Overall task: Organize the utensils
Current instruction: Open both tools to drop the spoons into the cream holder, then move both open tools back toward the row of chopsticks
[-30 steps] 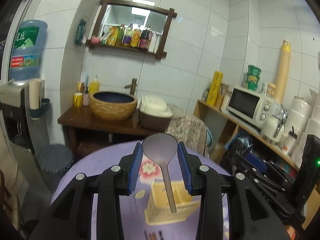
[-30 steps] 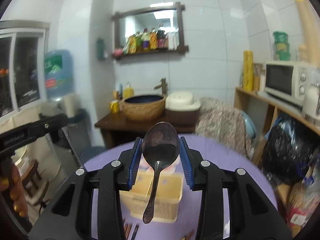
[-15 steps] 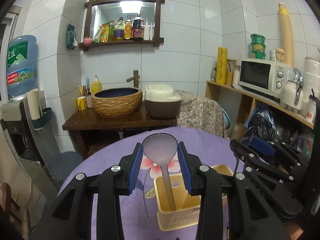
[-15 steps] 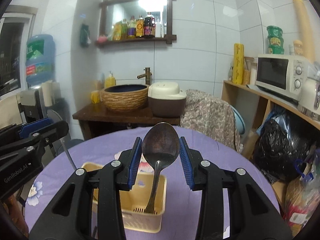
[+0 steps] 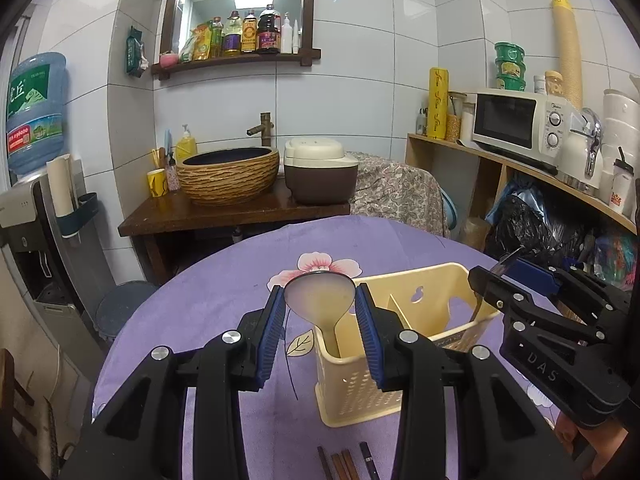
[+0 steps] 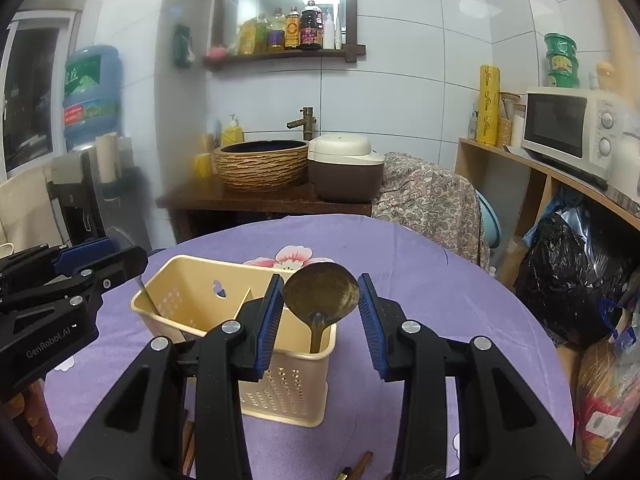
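A cream plastic caddy (image 5: 424, 312) with two compartments stands on the purple floral tablecloth (image 5: 224, 296). My left gripper (image 5: 320, 298) is shut on a pale spoon (image 5: 316, 304) by its bowl, and the handle dips into the caddy's left compartment. My right gripper (image 6: 320, 294) is shut on a dark metal spoon (image 6: 324, 296), handle down in the right compartment of the caddy (image 6: 192, 292). Each gripper shows in the other's view: the right gripper (image 5: 516, 280) at the caddy's right end, the left gripper (image 6: 120, 264) at its left end.
Dark chopsticks (image 5: 346, 464) lie on the cloth in front of the caddy, also chopsticks (image 6: 358, 466) near the bottom edge. Beyond the round table stand a wooden counter with a woven basin (image 5: 228, 176) and a rice cooker (image 5: 320, 176); a shelf with a microwave (image 5: 520, 124) runs along the right.
Both grippers have come down and closer to the caddy with their spoons. The spoon handles, above the caddy a second ago, now reach into its compartments.
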{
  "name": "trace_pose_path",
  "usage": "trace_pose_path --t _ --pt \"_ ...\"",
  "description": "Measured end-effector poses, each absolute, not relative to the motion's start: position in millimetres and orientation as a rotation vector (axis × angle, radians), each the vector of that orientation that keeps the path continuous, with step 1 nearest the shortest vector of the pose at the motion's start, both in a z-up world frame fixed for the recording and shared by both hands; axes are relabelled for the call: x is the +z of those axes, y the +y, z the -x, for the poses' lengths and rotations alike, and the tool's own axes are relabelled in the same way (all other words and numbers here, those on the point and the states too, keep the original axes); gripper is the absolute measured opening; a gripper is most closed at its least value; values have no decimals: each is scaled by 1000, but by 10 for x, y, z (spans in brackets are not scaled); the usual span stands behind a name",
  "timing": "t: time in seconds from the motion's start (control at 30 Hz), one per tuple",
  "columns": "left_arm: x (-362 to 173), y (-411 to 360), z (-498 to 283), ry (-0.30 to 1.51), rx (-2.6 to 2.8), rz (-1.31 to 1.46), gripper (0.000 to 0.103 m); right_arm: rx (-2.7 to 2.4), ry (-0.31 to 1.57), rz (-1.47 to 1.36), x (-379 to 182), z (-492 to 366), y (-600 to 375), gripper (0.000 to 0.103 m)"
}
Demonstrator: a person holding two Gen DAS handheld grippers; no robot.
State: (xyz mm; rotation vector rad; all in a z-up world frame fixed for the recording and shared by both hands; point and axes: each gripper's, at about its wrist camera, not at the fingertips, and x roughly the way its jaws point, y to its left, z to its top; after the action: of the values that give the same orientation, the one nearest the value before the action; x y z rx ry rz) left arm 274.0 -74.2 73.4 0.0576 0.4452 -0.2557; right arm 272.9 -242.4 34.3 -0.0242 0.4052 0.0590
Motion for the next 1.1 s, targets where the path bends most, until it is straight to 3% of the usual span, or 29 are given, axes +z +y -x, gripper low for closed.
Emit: trace_pose_path --t 0.2,0.27,0.33,0.47,0.63,0.73,0.83,1.1 --pt "702 -719 -2710 445 -260 -48 37 58 407 34 293 -2714 -2397 39" --pt "698 -702 -2696 442 -258 -46 45 60 411 28 275 -2713 -2403 41" --pt "704 -674 -2657 428 -252 -37 62 56 401 18 277 -2686 -2417 61" --pt "754 -602 -2536 387 -242 -20 72 53 374 6 310 -2596 -2450 65" --pt "814 -472 -2284 335 -222 0 94 42 366 -38 380 -2422 -2542 79" --pt "792 -421 -2123 329 -222 4 98 46 377 -54 404 -2263 -2565 90" --pt "721 -407 -1999 355 -226 -11 98 58 401 -57 400 -2086 -2559 95" --pt "329 -231 -1657 480 -235 26 98 37 440 34 202 -1503 -2458 97"
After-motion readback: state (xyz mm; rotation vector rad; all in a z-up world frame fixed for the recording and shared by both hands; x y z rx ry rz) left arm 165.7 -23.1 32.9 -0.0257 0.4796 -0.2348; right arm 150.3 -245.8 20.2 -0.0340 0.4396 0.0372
